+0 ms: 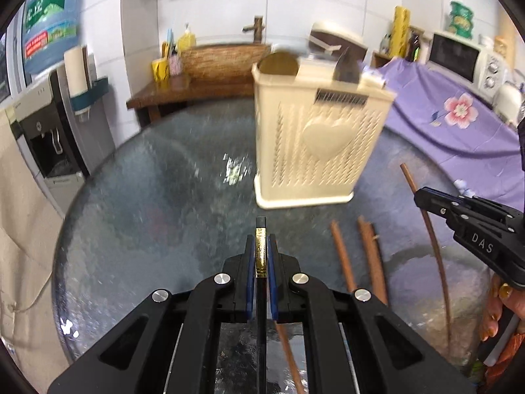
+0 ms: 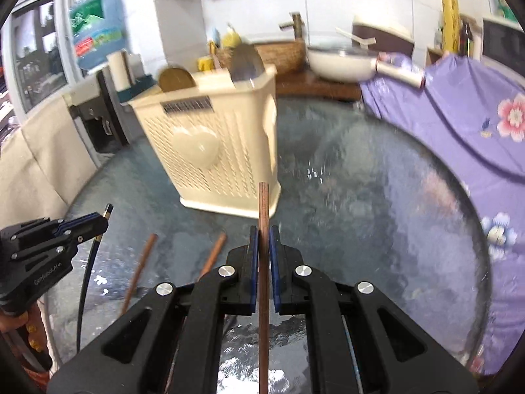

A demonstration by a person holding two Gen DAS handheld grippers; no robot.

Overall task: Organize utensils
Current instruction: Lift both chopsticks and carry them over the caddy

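My left gripper (image 1: 261, 241) is shut on a black chopstick with a gold band (image 1: 261, 252), held above the glass table. My right gripper (image 2: 263, 231) is shut on a brown wooden chopstick (image 2: 262, 210) that points at the cream slotted utensil basket (image 2: 229, 164). The basket (image 1: 328, 170) stands upright mid-table; a gold round utensil (image 1: 279, 64) and a dark one (image 1: 346, 69) stick out of it. Two brown chopsticks (image 1: 341, 256) (image 1: 370, 256) lie on the glass between the grippers. Each view shows the other gripper at its side: the right gripper (image 1: 421, 198), the left gripper (image 2: 103, 221).
The round glass table (image 1: 164, 197) is bordered by a purple floral cloth (image 1: 443, 115) on the right and a water dispenser (image 1: 49, 131) on the left. Behind the table are a wooden sink counter (image 1: 213, 75), a white pan (image 2: 341, 62) and a microwave (image 1: 459, 55).
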